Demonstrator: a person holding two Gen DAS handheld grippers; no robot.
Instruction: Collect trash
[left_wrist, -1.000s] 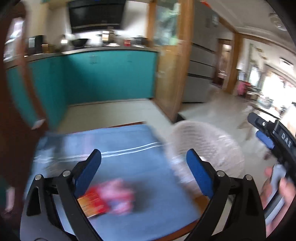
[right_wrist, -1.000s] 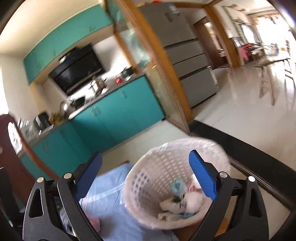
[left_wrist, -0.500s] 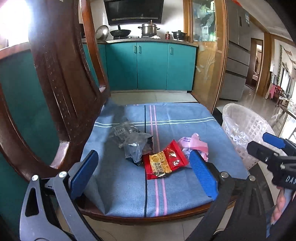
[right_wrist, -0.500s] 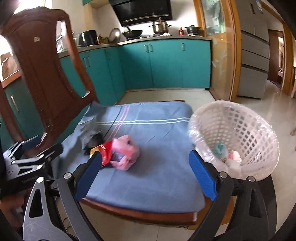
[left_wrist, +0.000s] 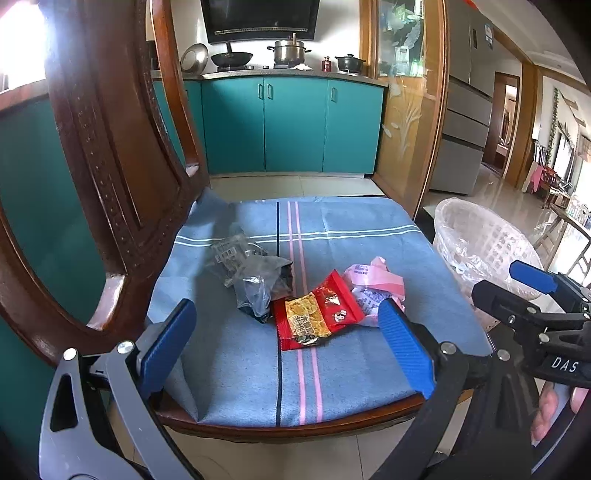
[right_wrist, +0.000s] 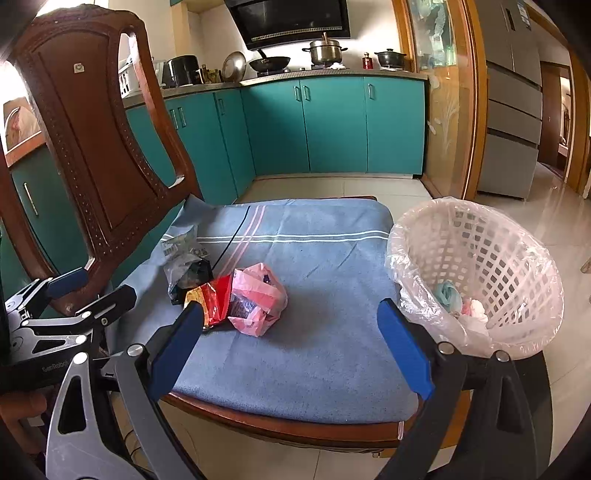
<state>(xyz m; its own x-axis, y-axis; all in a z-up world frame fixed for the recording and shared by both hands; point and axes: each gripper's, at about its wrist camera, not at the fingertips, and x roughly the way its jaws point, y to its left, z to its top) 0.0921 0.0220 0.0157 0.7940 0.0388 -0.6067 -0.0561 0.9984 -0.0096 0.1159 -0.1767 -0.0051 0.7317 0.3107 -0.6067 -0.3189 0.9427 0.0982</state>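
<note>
I am holding my left gripper (left_wrist: 288, 350) and right gripper (right_wrist: 291, 350) wide apart and empty, short of the blue striped seat cloth (left_wrist: 332, 369). The red snack packet (left_wrist: 317, 317), pink plastic bag (right_wrist: 258, 295) and grey crumpled foil wrapper (left_wrist: 255, 277) are lying clustered mid-seat. Step in hand: approach. Next: pinching one piece, then carrying it to the white lattice waste basket (right_wrist: 498, 258) beside the seat.

Three trash pieces clustered mid chair seat (left_wrist: 351, 376), toward left edge. Grey-clear crumpled plastic bag (left_wrist: 251, 273), nearest chair back. Red-yellow snack wrapper (left_wrist: 316, 317) lying flat, touching grey bag. Pink crumpled plastic bag (right_wrist: 256, 297) touching wrapper's right side. White lattice basket (right_wrist: 491, 254) with clear liner beside seat's right edge, tilted, holding teal and pink scraps.
</note>
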